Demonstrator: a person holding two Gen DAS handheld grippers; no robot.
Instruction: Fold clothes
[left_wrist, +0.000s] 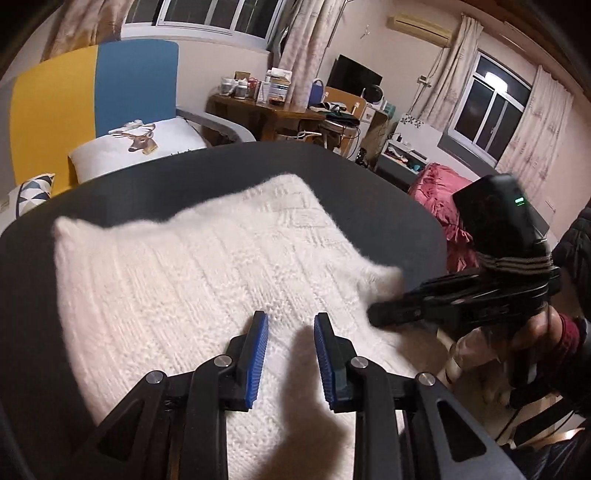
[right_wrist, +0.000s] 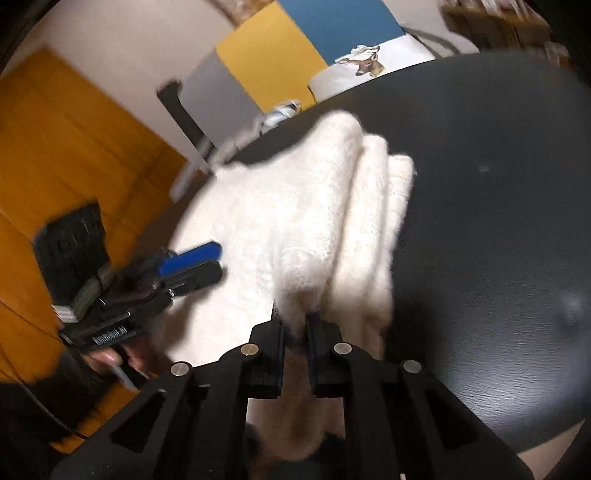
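While the white knitted sweater (left_wrist: 207, 280) is lying across the dark round table (left_wrist: 388, 184), the right gripper (right_wrist: 295, 325) is pinching a bunched edge of it, with fluffy knit squeezed between the two narrowly set fingers. Beyond that grip the cloth is rising into a few stacked, rounded layers, so a fold is probably being carried over or pulled snug, though the blur in the right wrist view is leaving the direction unclear. The left gripper (left_wrist: 291, 326) is hovering just above the flat part of the sweater with its blue pads (left_wrist: 258, 358) standing apart and nothing between them; it is likely waiting there to pin the flat panel or to take the next edge. In the left wrist view the right gripper is reaching in from the side at the sweater's near corner, which fits a hold chosen at the hem rather than in the middle.

The tabletop is looking matte and faintly textured, and the sweater is covering much of its near half, leaving bare dark surface toward the far rim. Behind the table a white pillow with a deer print (left_wrist: 138, 142) is resting against a yellow and blue headboard (left_wrist: 96, 103). Farther back a cluttered wooden desk (left_wrist: 266, 110) is standing under curtained windows (left_wrist: 491, 107) that are showing dark outside, and a pink blanket (left_wrist: 439, 195) is lying heaped beside the table
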